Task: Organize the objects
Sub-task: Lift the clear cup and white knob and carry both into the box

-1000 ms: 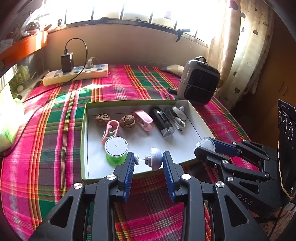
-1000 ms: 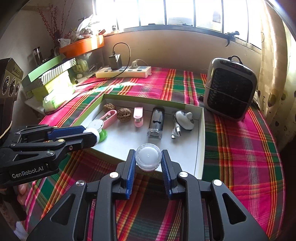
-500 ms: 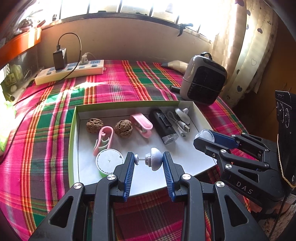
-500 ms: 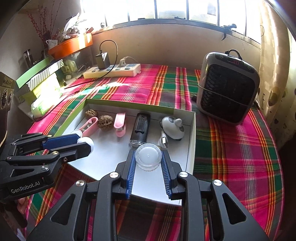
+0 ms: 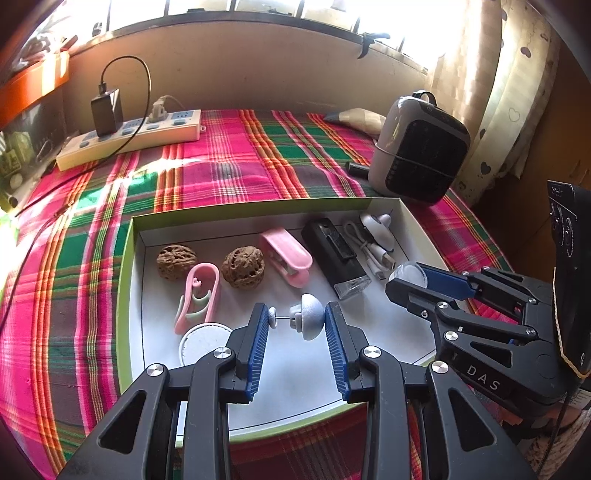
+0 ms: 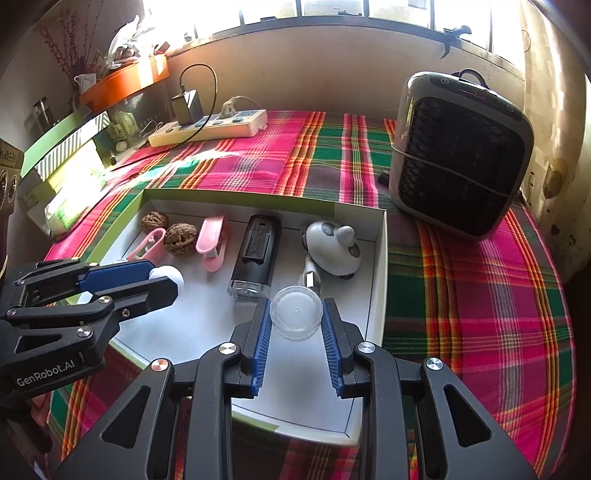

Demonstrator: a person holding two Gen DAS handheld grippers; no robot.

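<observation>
Left wrist view, left gripper (image 5: pixel 295 321) clamped on white dome-headed pin (image 5: pixel 301 320) held sideways above white tray (image 5: pixel 421 236), right wrist view, right gripper (image 6: pixel 295 317) pinching clear round plastic cap (image 6: pixel 295 312) over tray's right part beside black device (image 6: pixel 256 254)

Before me a table under a pink, green and red plaid cloth (image 5: pixel 229 173), beige wall (image 5: pixel 240 74) behind it, bright barred window (image 6: pixel 332 11) above, heart-patterned curtain (image 5: pixel 517 92) at my right, orange shelf (image 6: pixel 122 83) at my left, sunlight streaking the cloth
</observation>
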